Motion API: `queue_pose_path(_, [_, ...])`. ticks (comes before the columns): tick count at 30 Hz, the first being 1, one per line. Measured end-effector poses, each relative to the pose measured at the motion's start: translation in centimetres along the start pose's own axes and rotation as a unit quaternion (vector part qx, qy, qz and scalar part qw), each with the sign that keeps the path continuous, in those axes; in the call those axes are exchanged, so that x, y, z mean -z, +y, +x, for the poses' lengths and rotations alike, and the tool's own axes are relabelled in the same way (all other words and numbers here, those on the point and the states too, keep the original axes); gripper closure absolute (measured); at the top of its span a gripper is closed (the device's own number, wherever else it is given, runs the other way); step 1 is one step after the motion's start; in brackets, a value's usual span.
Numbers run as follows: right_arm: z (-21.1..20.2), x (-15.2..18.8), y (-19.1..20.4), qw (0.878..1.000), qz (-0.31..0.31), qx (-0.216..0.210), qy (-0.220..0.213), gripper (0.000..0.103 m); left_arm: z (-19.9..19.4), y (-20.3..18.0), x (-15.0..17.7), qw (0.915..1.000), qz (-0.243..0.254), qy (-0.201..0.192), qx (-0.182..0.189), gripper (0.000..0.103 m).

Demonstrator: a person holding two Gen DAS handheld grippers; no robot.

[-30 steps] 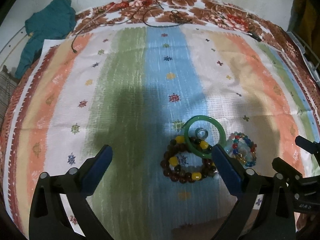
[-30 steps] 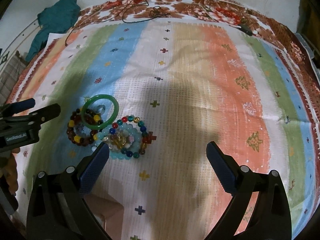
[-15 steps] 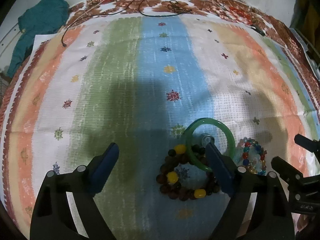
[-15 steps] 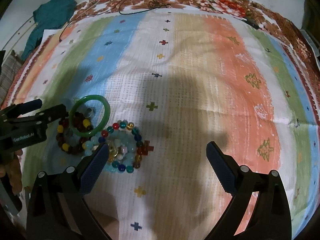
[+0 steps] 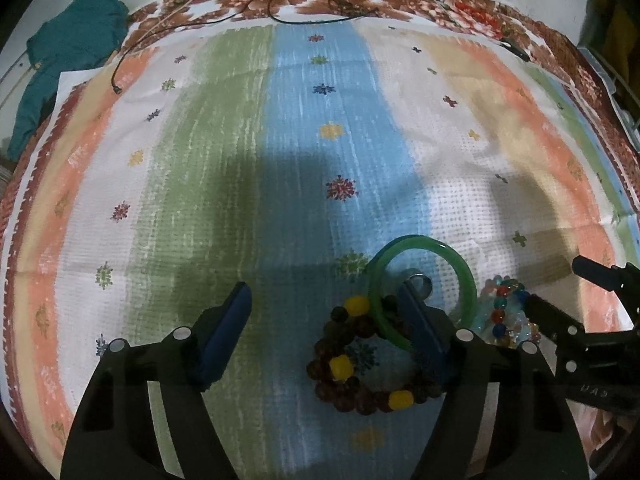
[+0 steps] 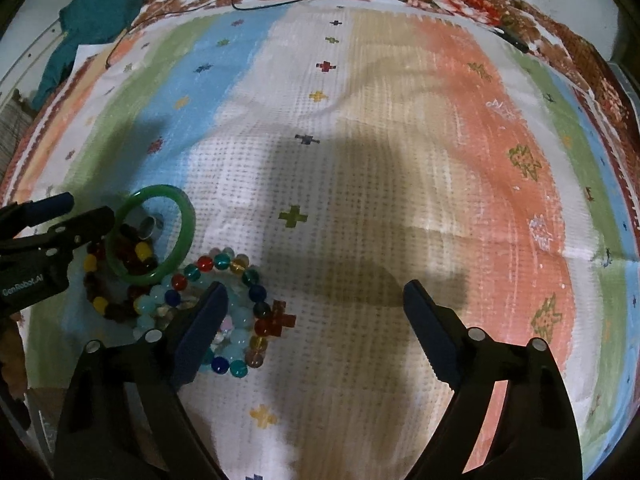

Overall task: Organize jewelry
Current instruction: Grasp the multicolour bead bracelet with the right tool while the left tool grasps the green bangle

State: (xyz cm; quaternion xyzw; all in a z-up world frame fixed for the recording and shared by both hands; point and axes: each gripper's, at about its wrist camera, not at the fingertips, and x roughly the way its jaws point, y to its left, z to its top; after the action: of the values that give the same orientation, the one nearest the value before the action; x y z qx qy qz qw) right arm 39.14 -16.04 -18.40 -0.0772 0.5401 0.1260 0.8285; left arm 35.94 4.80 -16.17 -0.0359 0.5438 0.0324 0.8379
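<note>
**Closing in on the jewelry pile**

While both sets of jaws have just been narrowing with nothing pinched yet, the left gripper (image 5: 324,308) should straddle only the dark wooden bead bracelet (image 5: 352,364), sparing the smooth glassy green bangle (image 5: 424,284) lying across it. The right gripper (image 6: 316,304), still wide apart, suits the glossy multicolored bead bracelet (image 6: 228,312). All lie clustered on the nubby striped cloth (image 6: 400,160)

Green bangle (image 5: 424,292) on pastel-striped cloth (image 5: 280,160)

Striped cloth (image 5: 224,128), teal garment (image 5: 68,40), maybe wall
</note>
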Motion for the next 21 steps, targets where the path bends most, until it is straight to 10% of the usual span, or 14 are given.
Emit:
queue_pose_path(9, [1.0,0.0,0.5,1.000,-0.017,0.005,0.007,0.028,1.2,0.0,0.2,0.9998,0.008,0.015,0.008,0.046])
queue_pose_path(21, [0.9,0.1,0.7,1.000,-0.028,0.004,0.003,0.092,1.3,-1.1,0.3,0.9992,0.018,0.016,0.031,0.096])
